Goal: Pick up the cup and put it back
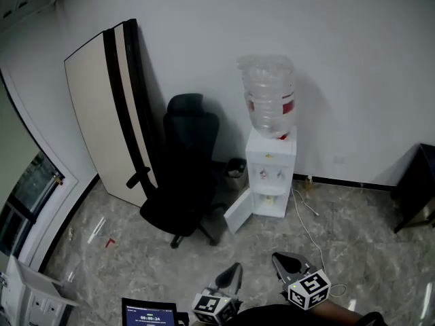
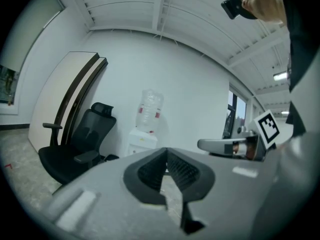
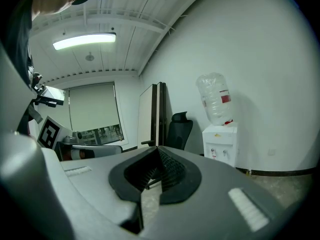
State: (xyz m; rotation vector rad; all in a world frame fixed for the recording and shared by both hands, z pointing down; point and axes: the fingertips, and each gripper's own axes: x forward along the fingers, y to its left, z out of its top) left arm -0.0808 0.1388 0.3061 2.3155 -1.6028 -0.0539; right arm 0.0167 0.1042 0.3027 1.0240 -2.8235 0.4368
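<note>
No cup shows in any view. A white water dispenser (image 1: 270, 175) with a clear bottle (image 1: 268, 100) on top stands against the far wall, its lower cabinet door (image 1: 239, 210) swung open. My left gripper (image 1: 235, 270) and right gripper (image 1: 280, 259) hover low at the bottom of the head view, side by side, well short of the dispenser and pointing toward it. In the left gripper view the left gripper (image 2: 166, 152) has its jaws met at the tip with nothing between them. The right gripper (image 3: 157, 150) looks the same in its own view, shut and empty.
A black office chair (image 1: 183, 182) stands left of the dispenser, with a small bin (image 1: 236, 172) between them. A large board (image 1: 109, 107) leans on the wall. A white cable (image 1: 306, 226) trails over the floor. Dark furniture (image 1: 416, 189) stands at right, a screen (image 1: 148, 312) lies by my feet.
</note>
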